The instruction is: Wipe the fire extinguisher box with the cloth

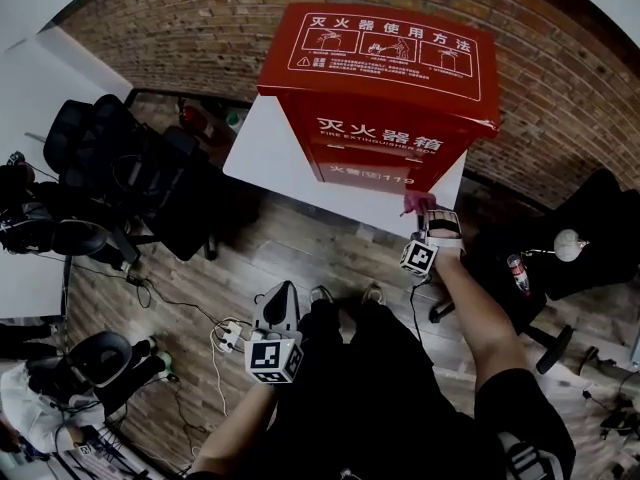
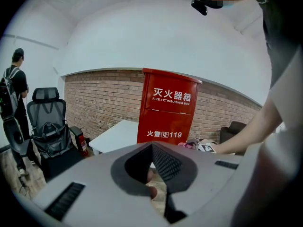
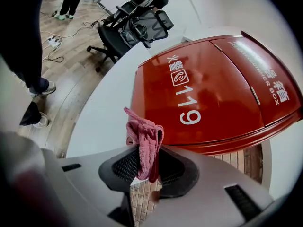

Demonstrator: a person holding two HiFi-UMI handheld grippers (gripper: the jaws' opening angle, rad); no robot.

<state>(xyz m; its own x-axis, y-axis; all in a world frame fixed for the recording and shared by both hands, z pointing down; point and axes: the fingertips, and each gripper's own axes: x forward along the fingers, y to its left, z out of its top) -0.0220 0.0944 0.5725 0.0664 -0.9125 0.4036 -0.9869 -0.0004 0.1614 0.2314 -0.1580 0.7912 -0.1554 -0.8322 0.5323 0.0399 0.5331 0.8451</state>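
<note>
A red fire extinguisher box [image 1: 385,93] with white lettering stands on a white table [image 1: 262,158] against the brick wall; it also shows in the left gripper view [image 2: 166,112] and fills the right gripper view [image 3: 213,93]. My right gripper [image 1: 420,206] is shut on a pink cloth [image 3: 146,143], held just short of the box's lower front near the "119" print. The cloth [image 1: 416,202] shows as a small pink wad at the box's bottom right. My left gripper [image 1: 280,303] hangs low over the floor, shut with nothing in its jaws.
Black office chairs [image 1: 110,158] stand left of the table, with cables and a power strip [image 1: 228,336] on the wooden floor. A black seat [image 1: 590,238] sits at the right. A person with a backpack [image 2: 13,108] stands far left. A small red extinguisher [image 2: 80,141] stands by the wall.
</note>
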